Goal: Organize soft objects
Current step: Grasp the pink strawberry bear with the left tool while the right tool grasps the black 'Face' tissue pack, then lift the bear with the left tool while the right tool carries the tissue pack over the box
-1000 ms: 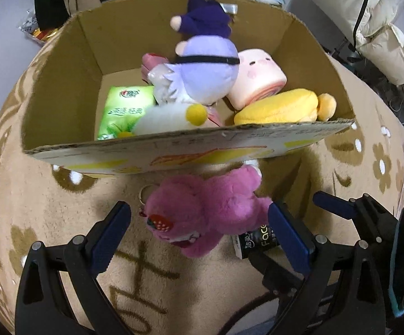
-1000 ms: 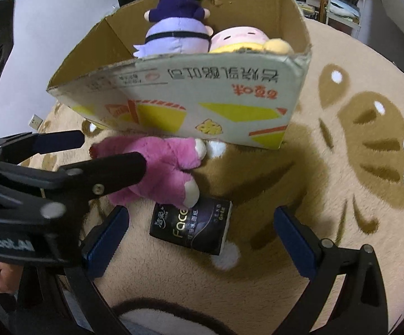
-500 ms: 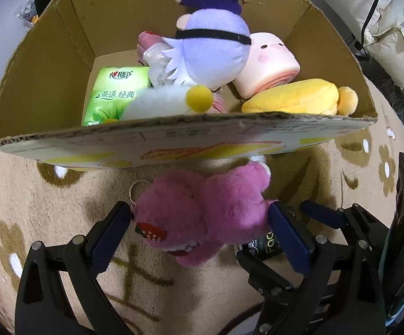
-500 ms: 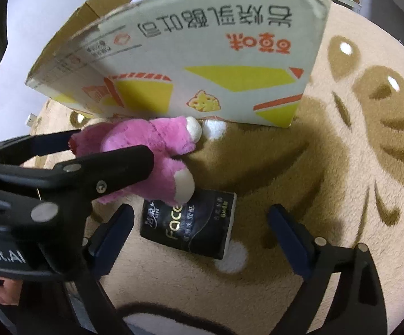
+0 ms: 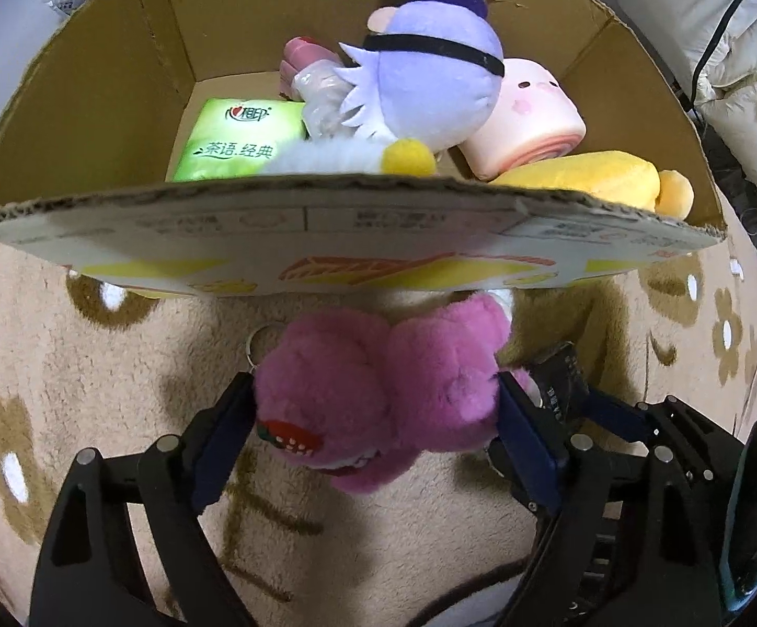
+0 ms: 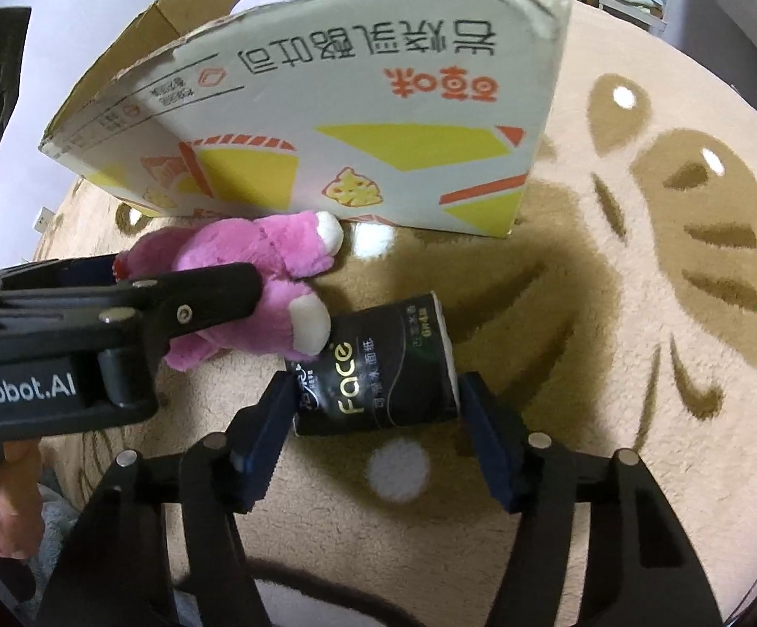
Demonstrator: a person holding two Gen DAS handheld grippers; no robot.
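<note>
Left gripper (image 5: 376, 418): jaws just closing, pads touching both flanks of the pink plush (image 5: 378, 397). Right gripper (image 6: 376, 418): jaws just narrowed onto the black tissue pack (image 6: 378, 366). Both grasps forming, lift probably next. Both items on the carpet (image 6: 614, 366), just before the cardboard box (image 5: 326, 256).
</note>
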